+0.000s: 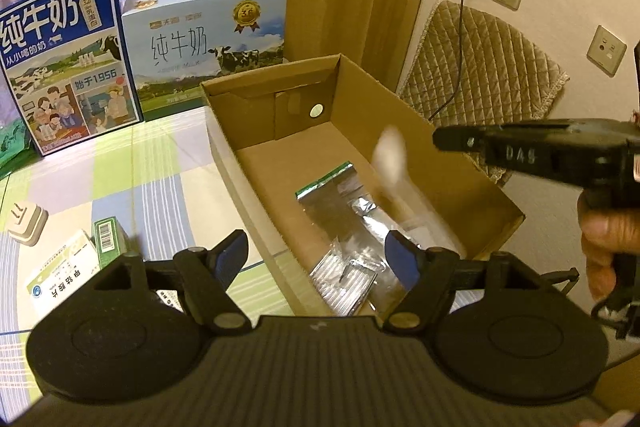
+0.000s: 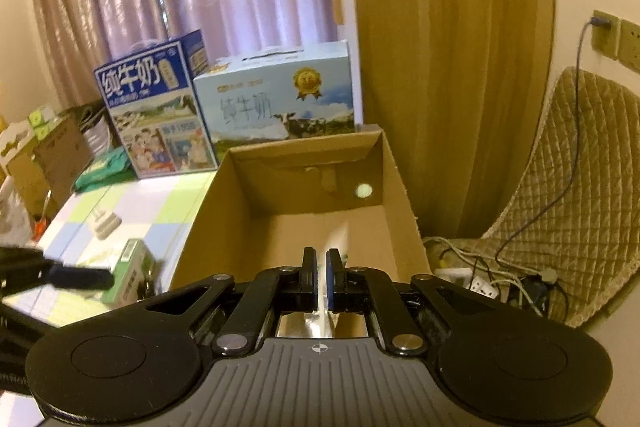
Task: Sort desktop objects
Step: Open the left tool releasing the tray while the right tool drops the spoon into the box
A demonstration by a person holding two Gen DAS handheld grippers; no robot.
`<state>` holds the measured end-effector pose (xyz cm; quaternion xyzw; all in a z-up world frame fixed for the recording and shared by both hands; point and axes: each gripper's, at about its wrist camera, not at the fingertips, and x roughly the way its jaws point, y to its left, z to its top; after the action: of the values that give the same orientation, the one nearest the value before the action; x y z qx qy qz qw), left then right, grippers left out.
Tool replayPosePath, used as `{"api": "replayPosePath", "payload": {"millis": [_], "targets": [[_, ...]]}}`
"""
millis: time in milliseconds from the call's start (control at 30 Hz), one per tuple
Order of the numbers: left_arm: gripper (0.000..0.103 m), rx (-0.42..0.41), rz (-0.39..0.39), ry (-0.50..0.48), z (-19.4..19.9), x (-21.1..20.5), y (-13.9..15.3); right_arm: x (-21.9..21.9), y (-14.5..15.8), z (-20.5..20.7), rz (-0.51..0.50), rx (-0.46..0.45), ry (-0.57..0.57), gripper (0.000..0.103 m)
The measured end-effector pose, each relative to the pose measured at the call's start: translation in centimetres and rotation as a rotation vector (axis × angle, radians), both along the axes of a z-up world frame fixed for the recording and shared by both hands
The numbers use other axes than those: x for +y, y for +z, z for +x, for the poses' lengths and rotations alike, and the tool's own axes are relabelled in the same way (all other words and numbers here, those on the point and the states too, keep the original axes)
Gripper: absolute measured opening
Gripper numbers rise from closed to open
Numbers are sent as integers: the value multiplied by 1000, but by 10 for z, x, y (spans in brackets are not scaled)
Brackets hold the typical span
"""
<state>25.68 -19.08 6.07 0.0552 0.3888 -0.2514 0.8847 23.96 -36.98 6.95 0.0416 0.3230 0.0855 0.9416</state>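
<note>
An open cardboard box (image 1: 400, 115) stands on the checked tablecloth, with silver foil packets (image 1: 340, 195) lying on its floor. My left gripper (image 1: 318, 259) hangs open over the box's near left corner, nothing between its fingers. My right gripper (image 2: 322, 267) is over the box (image 2: 280, 155), shut on a thin pale packet (image 2: 338, 235) seen edge-on. In the left wrist view that packet (image 1: 390, 155) is a white blur at the tip of the right gripper (image 1: 440, 141). A white medicine box (image 1: 64, 267), a green box (image 1: 108, 239) and a white plug (image 1: 24, 223) lie left of the box.
Two milk cartons (image 1: 68, 67) (image 1: 208, 39) stand at the table's back before a curtain. A quilted chair (image 2: 580, 167), a power strip and cables (image 2: 484, 283) are right of the table. A hand (image 1: 604, 239) holds the right gripper. A left gripper finger (image 2: 80, 277) reaches in low left.
</note>
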Motion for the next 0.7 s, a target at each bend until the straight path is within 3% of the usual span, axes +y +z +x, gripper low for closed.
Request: {"api": "replayPosePath", "payload": {"millis": [167,433,500,700], "targets": [[71,6,-3,15,-2,11,-4,-8,-2,-9,12,-6,-27,10],[75,7,-9,40,-15,32,-4,-11,0,-41,38,-18,-44,56],[76,3,-6,49,-19,39,-2,-7,0,-52,41,-27,-36,75],[81,-13,16,72,-37,64,0,10,0,-83,38,-35,-8,95]]}}
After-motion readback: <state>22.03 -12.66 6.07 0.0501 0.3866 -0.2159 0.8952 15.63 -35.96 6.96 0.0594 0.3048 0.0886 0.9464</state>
